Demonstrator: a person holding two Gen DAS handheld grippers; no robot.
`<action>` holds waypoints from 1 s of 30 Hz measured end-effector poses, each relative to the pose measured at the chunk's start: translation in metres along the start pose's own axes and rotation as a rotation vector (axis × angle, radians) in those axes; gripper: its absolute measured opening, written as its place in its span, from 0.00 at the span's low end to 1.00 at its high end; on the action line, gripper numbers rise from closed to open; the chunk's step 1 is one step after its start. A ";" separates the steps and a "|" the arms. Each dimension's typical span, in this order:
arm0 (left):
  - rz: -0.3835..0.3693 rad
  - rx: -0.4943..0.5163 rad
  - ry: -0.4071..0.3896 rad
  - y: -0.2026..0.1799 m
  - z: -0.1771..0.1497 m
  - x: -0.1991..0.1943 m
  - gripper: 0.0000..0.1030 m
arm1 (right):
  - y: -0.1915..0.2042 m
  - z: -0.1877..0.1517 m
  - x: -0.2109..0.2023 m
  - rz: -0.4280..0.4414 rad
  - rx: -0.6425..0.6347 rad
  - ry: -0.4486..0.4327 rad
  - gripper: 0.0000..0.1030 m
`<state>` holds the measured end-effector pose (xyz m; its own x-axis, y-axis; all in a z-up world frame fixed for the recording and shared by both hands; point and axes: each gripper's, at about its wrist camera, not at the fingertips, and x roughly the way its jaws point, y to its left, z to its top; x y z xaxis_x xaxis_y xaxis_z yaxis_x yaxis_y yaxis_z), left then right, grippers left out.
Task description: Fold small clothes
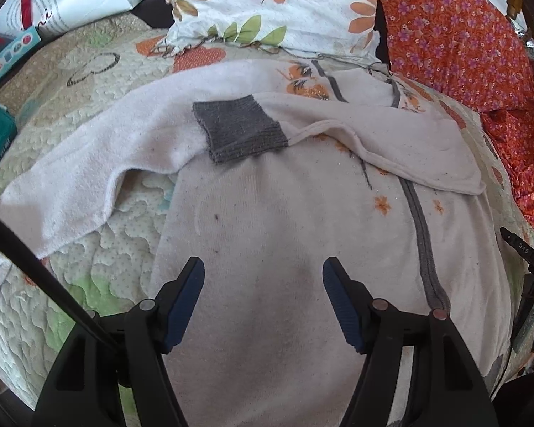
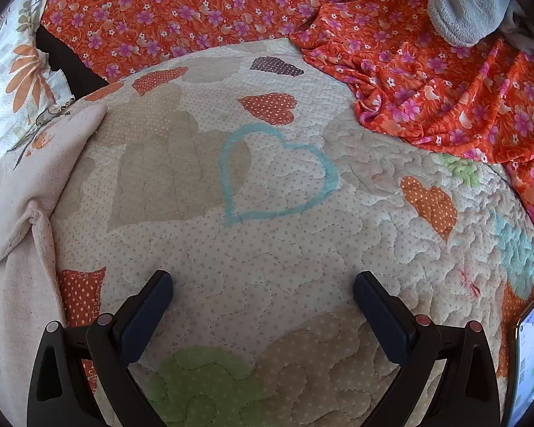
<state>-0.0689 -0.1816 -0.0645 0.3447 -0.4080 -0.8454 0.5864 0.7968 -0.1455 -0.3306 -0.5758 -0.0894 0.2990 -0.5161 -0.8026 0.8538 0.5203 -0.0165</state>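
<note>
Hovering spread over the cream garment, left gripper risked dragging its folded grey-cuffed sleeve loose; right gripper, also spread, held nothing.

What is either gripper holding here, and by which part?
Nothing. The left gripper is open above the white top; the right gripper is open above the quilt.

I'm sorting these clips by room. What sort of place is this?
Most likely a bedroom, with the work done on a bed. A quilted heart-patterned bedspread covers the surface, a floral pillow lies at its far end, and a small white garment is spread out under the open left gripper.
</note>
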 end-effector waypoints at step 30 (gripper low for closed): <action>0.016 -0.028 0.012 0.007 -0.001 0.003 0.66 | 0.000 0.000 0.000 -0.002 0.003 0.000 1.00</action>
<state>-0.0641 -0.1768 -0.0683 0.3449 -0.3897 -0.8539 0.5597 0.8157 -0.1462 -0.3303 -0.5756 -0.0892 0.2975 -0.5168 -0.8028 0.8557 0.5172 -0.0159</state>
